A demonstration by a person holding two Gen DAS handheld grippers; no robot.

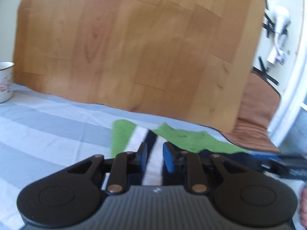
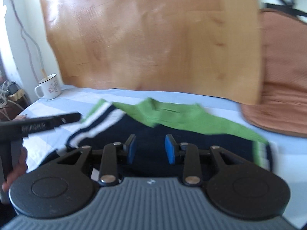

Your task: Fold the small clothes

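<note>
**Knit garment lies half-folded on the striped bed, both grippers released above it**

The small knitted garment [image 2: 172, 126] lies on the pale blue-and-grey striped sheet [image 1: 48, 134], just in front of the wooden board [image 1: 134, 48] that stands behind the bed. Its body is navy, with white and navy stripes at the hems, and a green part is turned over the side nearest the board.

It looks light, soft and limp, so it should drape and sag from any single hold. The banded hems and corners look like the firmest places to pinch; the ribbed knit should not slip between the pads.

The left gripper [image 1: 155, 156] hovers over the striped edge, jaws a narrow gap apart with nothing between them. The right gripper [image 2: 150, 147] hangs over the navy middle, jaws parted wider and empty.

A white enamel mug [image 2: 50, 89] stands on the sheet to the garment's left, well apart. A brown cushion [image 2: 278, 95] lies to its right, beside the board.
</note>
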